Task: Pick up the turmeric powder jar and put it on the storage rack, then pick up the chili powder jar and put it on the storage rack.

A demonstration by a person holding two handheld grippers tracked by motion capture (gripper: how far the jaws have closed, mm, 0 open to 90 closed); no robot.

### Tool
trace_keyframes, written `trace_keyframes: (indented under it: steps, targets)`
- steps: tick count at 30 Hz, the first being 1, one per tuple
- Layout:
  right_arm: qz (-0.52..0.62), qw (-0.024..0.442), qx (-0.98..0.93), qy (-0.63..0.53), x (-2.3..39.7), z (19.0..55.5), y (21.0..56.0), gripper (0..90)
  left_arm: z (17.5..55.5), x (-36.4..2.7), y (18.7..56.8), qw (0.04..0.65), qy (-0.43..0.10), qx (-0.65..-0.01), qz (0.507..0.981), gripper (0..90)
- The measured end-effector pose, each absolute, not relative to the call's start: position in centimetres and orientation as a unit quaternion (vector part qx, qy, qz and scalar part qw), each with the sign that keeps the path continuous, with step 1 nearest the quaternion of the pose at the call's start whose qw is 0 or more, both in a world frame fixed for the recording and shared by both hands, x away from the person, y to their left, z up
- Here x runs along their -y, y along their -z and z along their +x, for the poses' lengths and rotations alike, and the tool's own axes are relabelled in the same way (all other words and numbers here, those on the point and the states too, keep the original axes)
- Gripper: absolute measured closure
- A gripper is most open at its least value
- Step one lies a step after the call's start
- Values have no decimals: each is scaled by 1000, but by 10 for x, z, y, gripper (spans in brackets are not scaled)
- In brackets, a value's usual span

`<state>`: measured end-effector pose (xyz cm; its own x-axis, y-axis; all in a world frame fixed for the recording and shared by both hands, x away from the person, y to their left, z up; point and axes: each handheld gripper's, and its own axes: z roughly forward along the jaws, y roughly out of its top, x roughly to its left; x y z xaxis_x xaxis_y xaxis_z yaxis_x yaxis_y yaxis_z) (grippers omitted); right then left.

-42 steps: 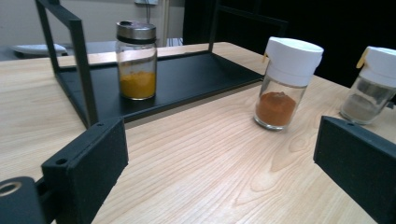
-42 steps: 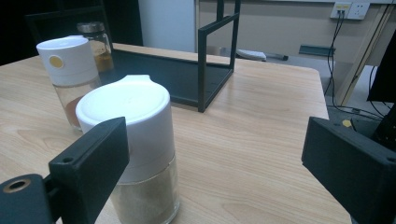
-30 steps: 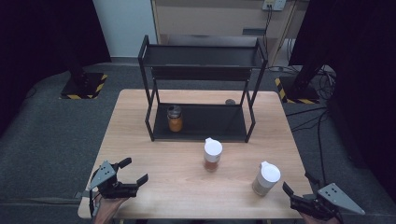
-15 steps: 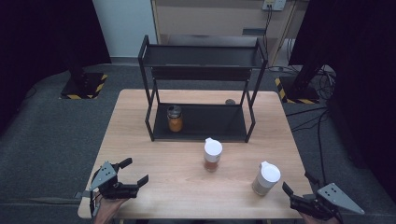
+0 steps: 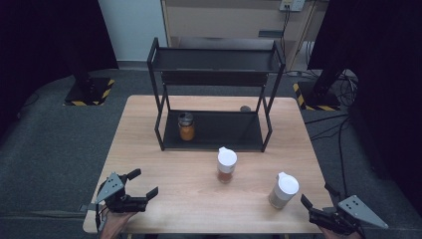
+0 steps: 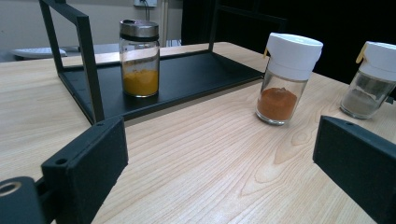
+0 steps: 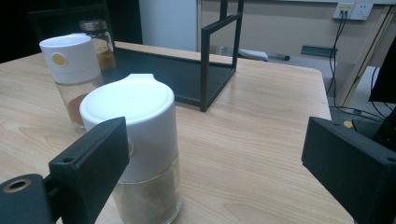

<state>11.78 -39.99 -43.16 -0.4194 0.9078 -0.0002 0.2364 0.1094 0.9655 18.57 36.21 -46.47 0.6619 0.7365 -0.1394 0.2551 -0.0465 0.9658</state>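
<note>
- Comparing this moment with the second before it, almost nothing has shifted: both grippers sit at the near edge of the table (image 5: 149,119) where they were, and the three jars stand in the same places.
- The left gripper (image 5: 139,183) holds at the near left corner with its jaws spread wide and empty; in its own view the orange spice jar (image 6: 286,79) stands well ahead, between the jaws' line of sight.
- The right gripper (image 5: 314,196) waits at the near right corner, jaws likewise wide apart and holding nothing. The pale spice jar (image 5: 284,190) stands upright just beside it, and in the right gripper view it rises close in front of the left-hand jaw (image 7: 140,154), not yet between the two.
- The yellow jar (image 5: 186,126) stands on the bottom shelf of the black rack (image 5: 214,82).
- That stillness suggests no grasp has begun; the likely first job is the right gripper closing on the pale jar to carry it to the rack.
</note>
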Motion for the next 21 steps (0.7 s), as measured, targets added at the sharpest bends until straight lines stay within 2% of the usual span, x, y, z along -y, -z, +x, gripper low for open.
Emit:
trace_keyframes:
  steps: [21]
  targets:
    - [434,314,-666,-519,401,121,429,75,185,-362,464,591,-203,-354,696,21]
